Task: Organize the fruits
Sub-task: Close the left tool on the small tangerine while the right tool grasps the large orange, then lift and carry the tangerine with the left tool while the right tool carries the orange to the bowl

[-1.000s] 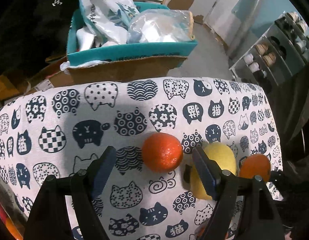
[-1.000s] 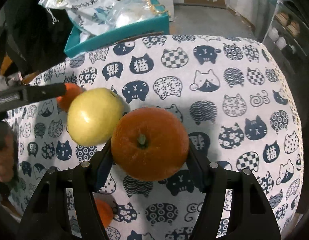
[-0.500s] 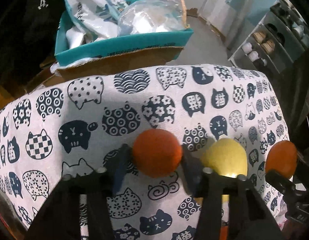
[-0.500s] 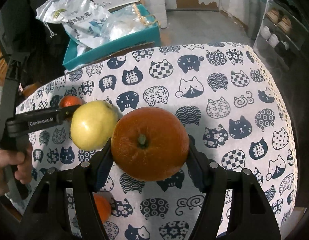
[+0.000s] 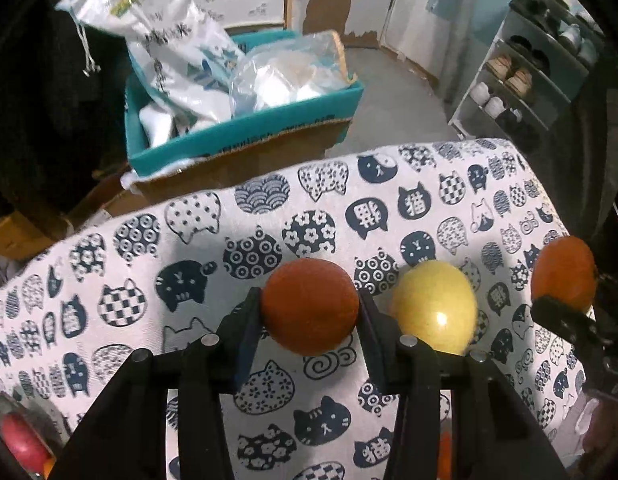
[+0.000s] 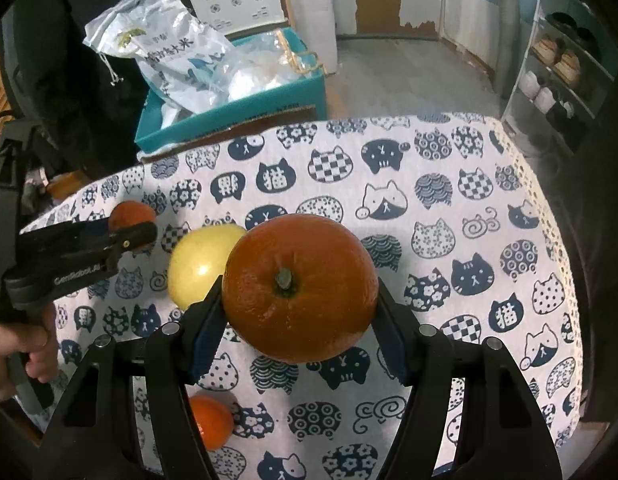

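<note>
Cat-print tablecloth (image 6: pixel 449 184) lies bare rightward; each gripper clamps an orange

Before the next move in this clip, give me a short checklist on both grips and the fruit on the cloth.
1. Left gripper shut on the small orange: ok.
2. Right gripper shut on the big orange, stem facing the camera: ok.
3. Big orange lifted off the tablecloth: cannot tell.
4. Yellow apple free, beside the left gripper's finger; touching it: cannot tell.
5. Another loose orange on the cloth, partly hidden under the right gripper: ok.
6. Place for the fruit: cannot tell, none shown.
</note>
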The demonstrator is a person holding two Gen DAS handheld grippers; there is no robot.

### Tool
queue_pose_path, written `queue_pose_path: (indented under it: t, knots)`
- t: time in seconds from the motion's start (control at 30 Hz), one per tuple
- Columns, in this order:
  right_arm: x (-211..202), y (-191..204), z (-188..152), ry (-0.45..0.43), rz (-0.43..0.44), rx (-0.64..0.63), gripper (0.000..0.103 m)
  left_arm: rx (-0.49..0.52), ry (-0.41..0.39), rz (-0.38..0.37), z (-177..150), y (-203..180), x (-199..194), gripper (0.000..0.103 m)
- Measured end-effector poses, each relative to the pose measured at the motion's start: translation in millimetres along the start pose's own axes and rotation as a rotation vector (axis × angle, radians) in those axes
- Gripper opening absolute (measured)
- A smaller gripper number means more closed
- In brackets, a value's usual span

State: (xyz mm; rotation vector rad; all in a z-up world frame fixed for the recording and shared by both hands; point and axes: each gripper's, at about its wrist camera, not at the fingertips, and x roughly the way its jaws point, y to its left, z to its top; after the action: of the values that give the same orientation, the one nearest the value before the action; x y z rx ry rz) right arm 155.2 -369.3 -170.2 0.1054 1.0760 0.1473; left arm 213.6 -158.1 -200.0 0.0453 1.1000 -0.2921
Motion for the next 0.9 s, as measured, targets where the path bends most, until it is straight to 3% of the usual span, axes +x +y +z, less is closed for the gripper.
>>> queue_pose_path:
  t: [0.9]
  knots:
    - [-88.7, 35.0, 16.7, -0.185, 0.038, -0.053, 0.068, 0.030, -0.169, 0.032, -26.7, -5.5, -131.2, 0.046]
